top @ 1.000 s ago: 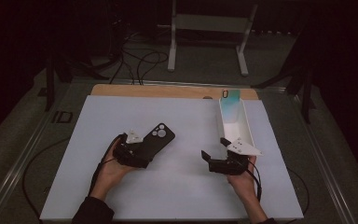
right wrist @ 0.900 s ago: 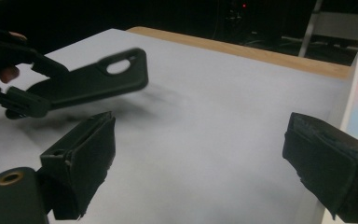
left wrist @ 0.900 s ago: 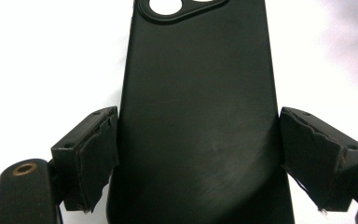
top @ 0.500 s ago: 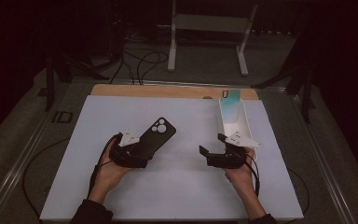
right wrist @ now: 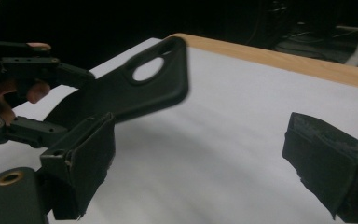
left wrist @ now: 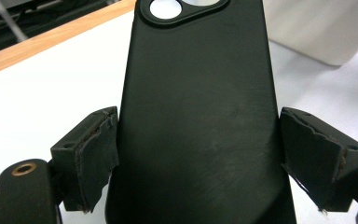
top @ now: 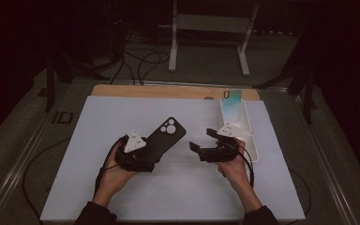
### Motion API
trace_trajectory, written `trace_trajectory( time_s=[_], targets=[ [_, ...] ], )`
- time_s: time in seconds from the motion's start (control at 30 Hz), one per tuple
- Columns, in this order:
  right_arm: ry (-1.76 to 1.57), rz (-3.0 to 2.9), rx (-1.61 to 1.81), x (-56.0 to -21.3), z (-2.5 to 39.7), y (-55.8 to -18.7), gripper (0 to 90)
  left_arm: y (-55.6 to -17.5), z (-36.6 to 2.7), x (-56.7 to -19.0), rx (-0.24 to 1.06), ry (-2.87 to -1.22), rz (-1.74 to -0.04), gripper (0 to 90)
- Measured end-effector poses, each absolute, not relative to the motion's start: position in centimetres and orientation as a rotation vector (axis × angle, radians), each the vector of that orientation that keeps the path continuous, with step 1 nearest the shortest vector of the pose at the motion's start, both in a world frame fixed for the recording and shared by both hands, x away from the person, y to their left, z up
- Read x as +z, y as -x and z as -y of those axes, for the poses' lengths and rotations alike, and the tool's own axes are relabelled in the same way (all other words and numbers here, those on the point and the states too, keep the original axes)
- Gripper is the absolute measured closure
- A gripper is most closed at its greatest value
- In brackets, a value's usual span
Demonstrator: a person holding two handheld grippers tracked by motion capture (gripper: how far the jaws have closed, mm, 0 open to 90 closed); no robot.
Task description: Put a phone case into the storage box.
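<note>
In the high view the person's left hand comes in from the bottom edge and holds the left gripper low over the white table, aimed forward and to the right. Its jaws are clamped on the two long edges of a black phone case, which sticks out beyond them with its camera cut-out at the far end. The left gripper view confirms the grip: the case fills the space between the jaws, back side up, and both pads press against its sides. The right hand holds the right gripper near the middle of the table, turned leftward toward the case but apart from it. Its jaws stand wide apart with nothing between them; in the right gripper view the white table lies in the gap and the case hangs farther off, raised off the surface. Just beside the right hand, toward the table's right edge, stands a long white tray; a pale teal, flat item leans at its far end, though what it is cannot be told.
</note>
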State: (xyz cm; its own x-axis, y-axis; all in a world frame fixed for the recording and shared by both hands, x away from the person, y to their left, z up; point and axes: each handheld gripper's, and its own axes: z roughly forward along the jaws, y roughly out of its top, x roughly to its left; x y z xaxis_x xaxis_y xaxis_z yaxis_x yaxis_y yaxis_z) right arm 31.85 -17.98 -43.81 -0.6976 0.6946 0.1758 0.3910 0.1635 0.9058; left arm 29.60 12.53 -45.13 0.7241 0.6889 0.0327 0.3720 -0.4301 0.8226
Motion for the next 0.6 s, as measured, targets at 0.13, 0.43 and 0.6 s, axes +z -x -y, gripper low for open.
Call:
trace_trajectory(
  time_s=[0.13,0.43,0.6],
  targets=[
    [-1.039,-2.221,1.571,-43.7,16.6,-32.1,12.4,-29.2,-11.8,-44.9,0.457,-2.052,-0.771,15.6],
    [-1.091,-2.303,1.64,-43.7,14.8,-32.6,24.8,-28.8,-11.0,-44.7,0.436,-2.021,-0.738,15.4],
    [-1.128,-2.332,1.661,-43.8,14.2,-32.7,34.4,-28.6,-10.5,-44.6,0.455,-2.004,-0.734,15.4]
  ],
)
